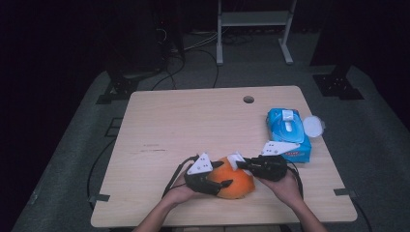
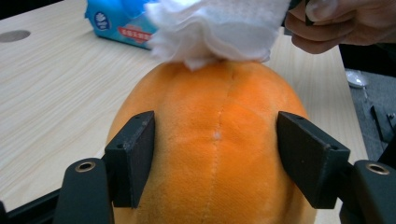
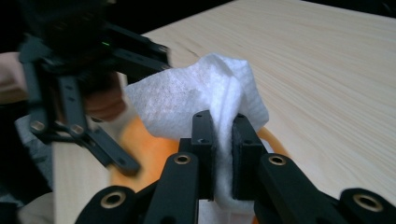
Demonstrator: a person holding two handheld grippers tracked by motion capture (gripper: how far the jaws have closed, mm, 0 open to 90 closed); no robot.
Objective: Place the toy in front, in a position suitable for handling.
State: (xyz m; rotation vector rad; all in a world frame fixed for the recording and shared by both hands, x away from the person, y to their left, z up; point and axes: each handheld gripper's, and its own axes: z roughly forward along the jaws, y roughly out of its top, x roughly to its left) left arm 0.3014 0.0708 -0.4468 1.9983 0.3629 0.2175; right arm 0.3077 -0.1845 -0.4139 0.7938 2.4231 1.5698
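Note:
An orange plush toy lies near the front edge of the wooden table. My left gripper comes at it from the left, and in the left gripper view its jaws press on both flanks of the plush. My right gripper reaches in from the right, shut on a folded white wipe. The wipe rests on the far top of the plush. In the right gripper view the pads pinch the wipe over the orange surface.
A blue pack of wipes with a flipped-out white lid lies at the table's right edge, just behind my right hand. A round hole sits near the far edge. Cables and a metal stand are on the floor beyond.

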